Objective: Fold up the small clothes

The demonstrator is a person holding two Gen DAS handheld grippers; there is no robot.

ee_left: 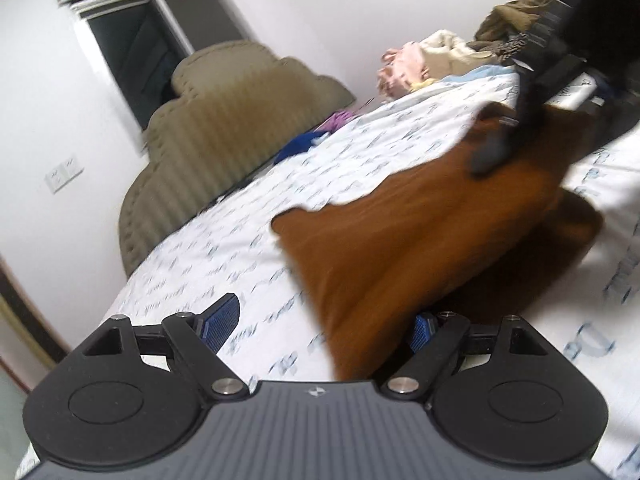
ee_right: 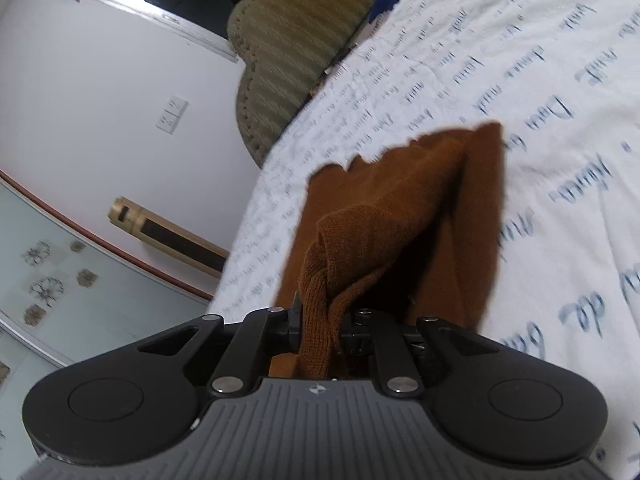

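Folding looks barely begun: the right gripper [ee_right: 320, 332] is clamped on a bunched edge of the brown knit garment [ee_left: 420, 232] on the bed [ee_left: 240, 220], while the left gripper [ee_left: 324, 328] hovers, fingers apart.

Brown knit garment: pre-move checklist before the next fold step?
1. Right tongs clamped on the brown knit garment: ok, bunched fabric sits between the pads.
2. Left tongs open: ok, blue pads apart, nothing gripped.
3. Left tongs lined up on the garment's near edge: cannot tell, the fabric hides part of one pad and the frame is blurred.
4. Garment lying flat: not ok, the gripped end is lifted and folded over.
5. White printed bedsheet free of other clothes around the garment: ok, the clothes pile lies farther off.
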